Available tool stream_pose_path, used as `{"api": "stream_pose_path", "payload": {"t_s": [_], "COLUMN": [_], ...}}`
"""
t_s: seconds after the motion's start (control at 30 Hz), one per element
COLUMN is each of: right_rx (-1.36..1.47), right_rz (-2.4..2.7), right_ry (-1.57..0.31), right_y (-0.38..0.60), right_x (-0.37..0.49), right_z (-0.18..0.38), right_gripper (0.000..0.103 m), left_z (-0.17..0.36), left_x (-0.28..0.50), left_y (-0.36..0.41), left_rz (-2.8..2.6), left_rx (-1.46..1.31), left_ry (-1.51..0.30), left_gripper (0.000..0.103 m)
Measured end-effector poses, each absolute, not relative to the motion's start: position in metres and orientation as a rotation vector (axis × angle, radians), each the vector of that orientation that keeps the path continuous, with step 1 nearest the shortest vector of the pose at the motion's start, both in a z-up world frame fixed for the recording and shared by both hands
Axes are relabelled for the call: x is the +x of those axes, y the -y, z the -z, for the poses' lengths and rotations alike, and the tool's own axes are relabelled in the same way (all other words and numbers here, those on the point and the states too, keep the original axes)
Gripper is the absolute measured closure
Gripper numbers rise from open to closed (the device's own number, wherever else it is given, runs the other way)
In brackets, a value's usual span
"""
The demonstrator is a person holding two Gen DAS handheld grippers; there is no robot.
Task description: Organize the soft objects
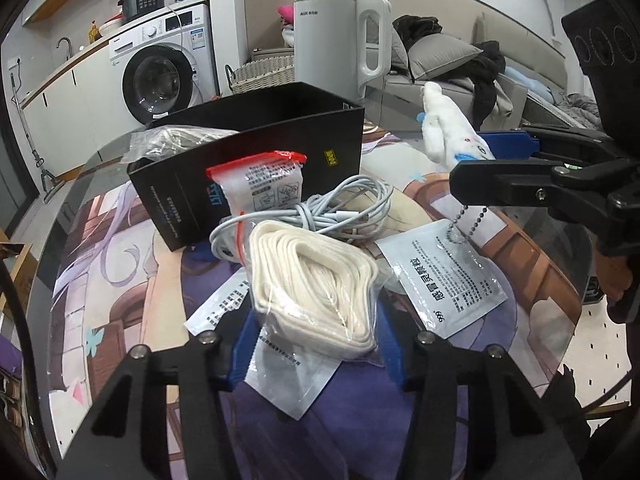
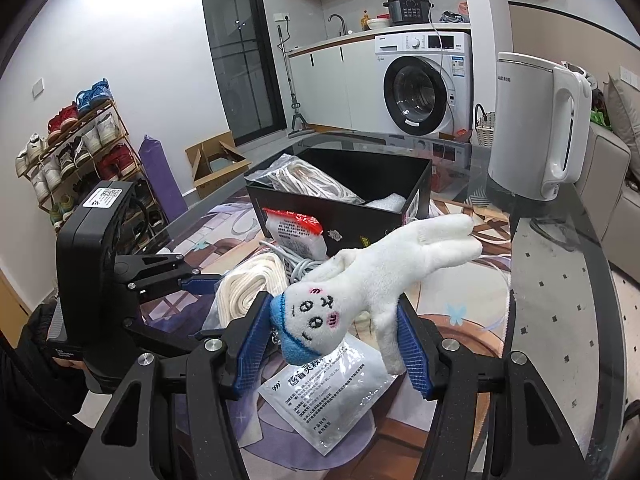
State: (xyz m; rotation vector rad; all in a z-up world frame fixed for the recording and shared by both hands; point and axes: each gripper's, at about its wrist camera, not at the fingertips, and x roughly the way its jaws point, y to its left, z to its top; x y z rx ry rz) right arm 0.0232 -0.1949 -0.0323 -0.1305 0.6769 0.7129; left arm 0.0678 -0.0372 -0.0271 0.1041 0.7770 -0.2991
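The right claw (image 2: 334, 340) is squeezing the bunny (image 2: 372, 284), its ears pointing at the box (image 2: 360, 216) ahead. The left claw (image 1: 316, 344) is closing around the rope bag (image 1: 316, 280).

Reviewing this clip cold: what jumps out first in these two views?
The white plush toy with a stitched face, clamped between the right gripper's blue pads above a foil medicine sachet. Next, the bagged coil of cream rope between the left gripper's pads, in front of a tangled white cable. Behind both sits an open black box already holding another bagged rope, with a white kettle further back on the glass table.
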Motion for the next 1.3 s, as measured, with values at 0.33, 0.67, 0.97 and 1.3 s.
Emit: {"api": "stream_pose_path", "payload": {"t_s": [0.33,0.67,0.97,1.3], "right_rx": [-0.119,-0.123,-0.122,-0.124], "right_rz": [-0.718,-0.723,-0.72,-0.72], "right_ry": [-0.652,-0.661,-0.665,-0.667], "right_y": [0.199,0.197,0.198,0.198], "right_x": [0.02,0.019,0.021,0.022], "right_z": [0.026,0.026,0.027,0.027], "right_gripper": [0.043,0.043,0.043,0.043], "left_z": [0.008,0.02,0.019,0.039], "left_x": [0.061,0.069,0.07,0.083], "left_y": [0.024,0.013,0.019,0.049], "left_rz": [0.316,0.288,0.239,0.229], "left_rx": [0.063,0.054,0.073,0.185], "left_ry": [-0.71,-0.786,-0.755,-0.86], "left_gripper": [0.057,0.036,0.011,0.006]}}
